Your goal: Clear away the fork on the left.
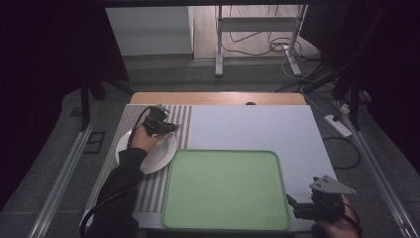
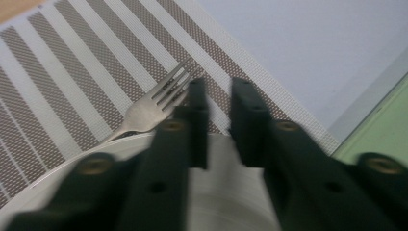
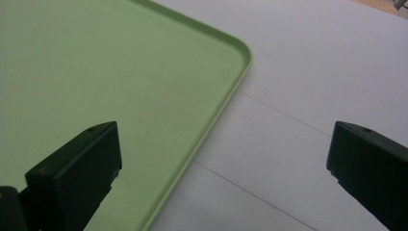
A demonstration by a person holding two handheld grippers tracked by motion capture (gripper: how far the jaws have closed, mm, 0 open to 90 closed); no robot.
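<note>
A green tray [image 1: 225, 191] is set on the table [image 1: 257, 126] at about six o'clock, its long side running nine to three; its rounded corner and raised rim [image 3: 226, 96] are seen in the right gripper view, with bare grey table surface beyond. A striped mat [image 1: 181, 121] is laid along the nine o'clock side of the table, touching the tray's edge. A white plate [image 1: 158, 156] rests on the mat at about nine o'clock, just beside the tray. A metal fork [image 2: 154, 106] lies on the mat at the plate's rim, tines pointing away. Beyond the table at twelve o'clock, a metal stand [image 1: 257, 29] and loose cables [image 1: 270, 47] are noted on the floor.
</note>
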